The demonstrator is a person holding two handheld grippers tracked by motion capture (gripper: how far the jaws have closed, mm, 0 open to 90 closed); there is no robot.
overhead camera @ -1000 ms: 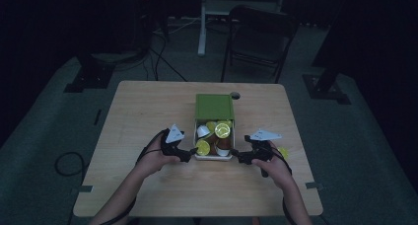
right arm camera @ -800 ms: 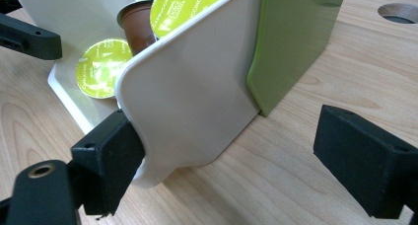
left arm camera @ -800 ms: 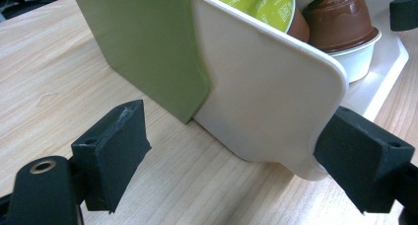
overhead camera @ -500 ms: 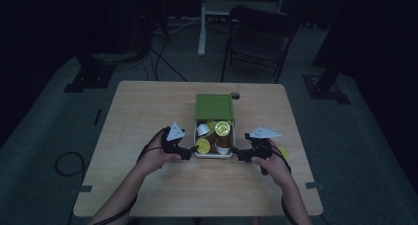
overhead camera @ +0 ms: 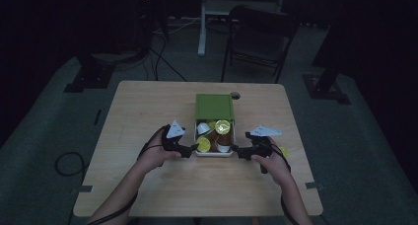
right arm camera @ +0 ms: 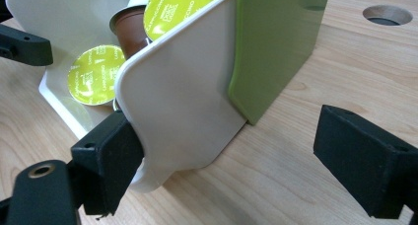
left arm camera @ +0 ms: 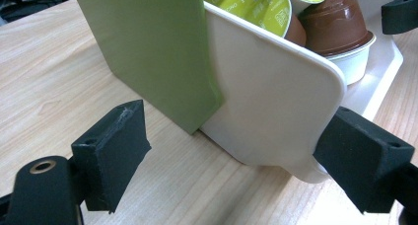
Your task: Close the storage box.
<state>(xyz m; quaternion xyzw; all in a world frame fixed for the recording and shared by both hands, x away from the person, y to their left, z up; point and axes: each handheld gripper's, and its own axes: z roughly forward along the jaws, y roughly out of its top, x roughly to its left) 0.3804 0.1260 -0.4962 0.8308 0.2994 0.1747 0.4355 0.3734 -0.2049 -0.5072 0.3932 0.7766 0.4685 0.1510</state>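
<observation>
The white capsule drawer [overhead camera: 215, 153], pulled out near of its green box [overhead camera: 214, 106] at mid-table, is flanked by the wide-open left gripper [left arm camera: 231, 151] and right gripper [right arm camera: 246, 151], so pushing in or further drawing is judged next.

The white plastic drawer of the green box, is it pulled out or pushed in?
Pulled out. The white plastic drawer sticks out of the green box toward the person, its coffee capsules uncovered.

Capsules [overhead camera: 222, 127] lie in the tray [overhead camera: 215, 154], sleeve [overhead camera: 214, 106] behind.
</observation>
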